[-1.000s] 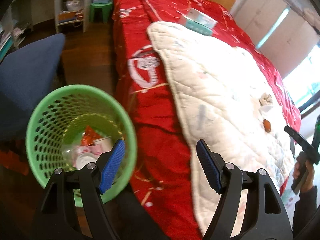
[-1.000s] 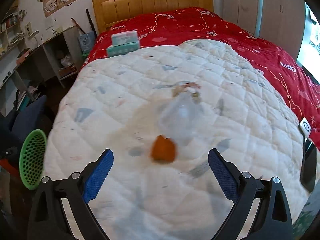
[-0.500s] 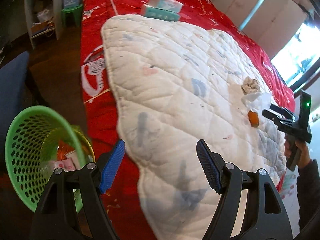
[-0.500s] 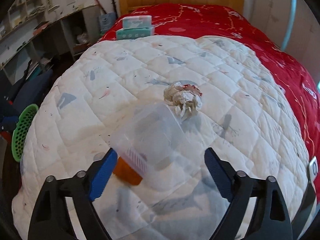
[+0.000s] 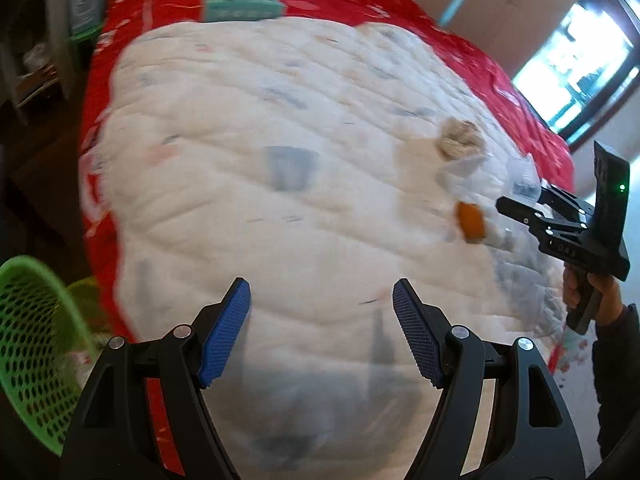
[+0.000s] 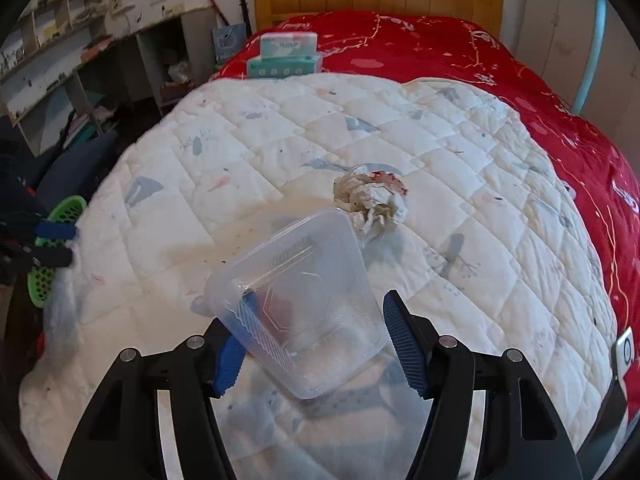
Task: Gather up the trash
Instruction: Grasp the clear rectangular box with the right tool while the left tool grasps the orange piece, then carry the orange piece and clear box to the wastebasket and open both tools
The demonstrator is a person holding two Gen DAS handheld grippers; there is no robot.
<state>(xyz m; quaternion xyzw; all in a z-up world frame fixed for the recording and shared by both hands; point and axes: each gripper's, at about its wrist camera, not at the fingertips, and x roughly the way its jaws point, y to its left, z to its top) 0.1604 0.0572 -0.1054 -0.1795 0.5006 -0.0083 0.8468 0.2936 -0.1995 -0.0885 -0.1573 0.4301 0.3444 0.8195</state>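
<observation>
On the white quilt, clear plastic container between spread right jaws, left jaws spread, empty.

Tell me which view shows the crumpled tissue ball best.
The right wrist view: the crumpled tissue ball is sharp and near centre on the white quilt, just beyond the clear plastic container. The left wrist view shows it only as a small, motion-blurred beige lump towards the right.
</observation>
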